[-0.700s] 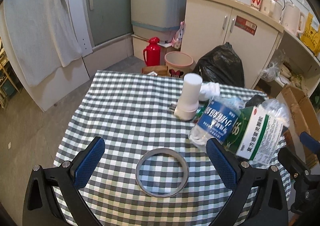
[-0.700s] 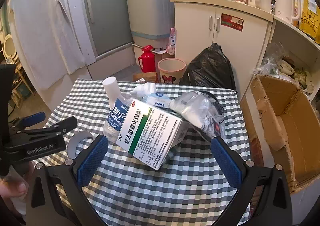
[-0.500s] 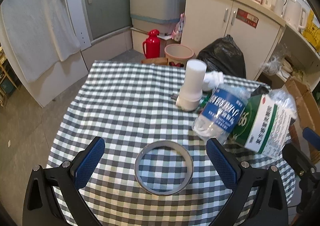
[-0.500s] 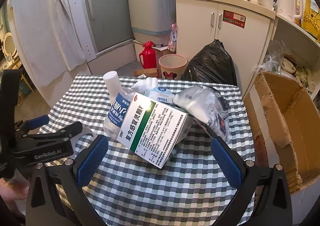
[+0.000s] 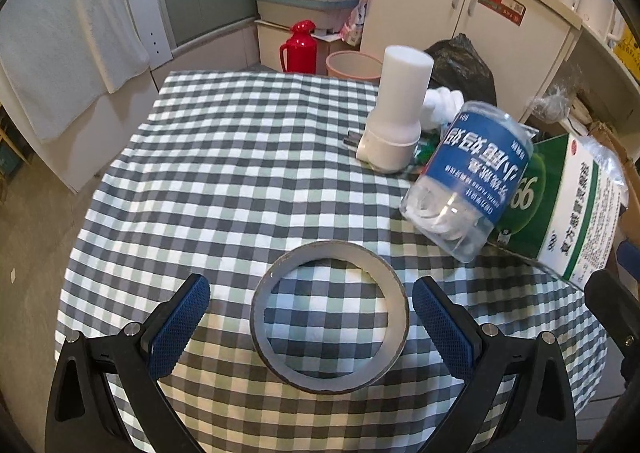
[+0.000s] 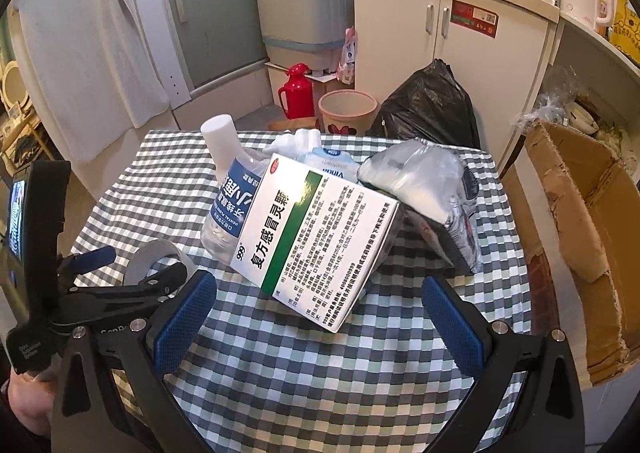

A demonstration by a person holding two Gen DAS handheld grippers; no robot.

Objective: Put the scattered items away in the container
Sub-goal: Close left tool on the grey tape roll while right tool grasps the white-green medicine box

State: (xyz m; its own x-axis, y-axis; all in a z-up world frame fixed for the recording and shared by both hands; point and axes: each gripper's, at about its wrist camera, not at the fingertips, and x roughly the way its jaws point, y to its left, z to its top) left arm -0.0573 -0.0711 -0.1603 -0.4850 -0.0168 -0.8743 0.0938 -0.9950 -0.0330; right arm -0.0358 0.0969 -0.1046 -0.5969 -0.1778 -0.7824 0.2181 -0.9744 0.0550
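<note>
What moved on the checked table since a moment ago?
The left tongs moved forward toward the tape ring, which now sits between their open fingers, not yet gripped. The right tongs came a little nearer the medicine box, also open. Nothing was picked up or let go. The ring, box, floss jar and white bottle lie where they were.

The medicine box [image 6: 316,237] hides most of the floss jar [image 6: 232,209] and the tissue pack [image 6: 332,167] behind it. The left gripper [image 6: 132,265] covers part of the tape ring [image 6: 154,253]. The carton [image 6: 580,237] is cut off at the right edge; its contents are not visible. The white bottle [image 5: 398,109] hides small items behind it, which cannot be identified.
</note>
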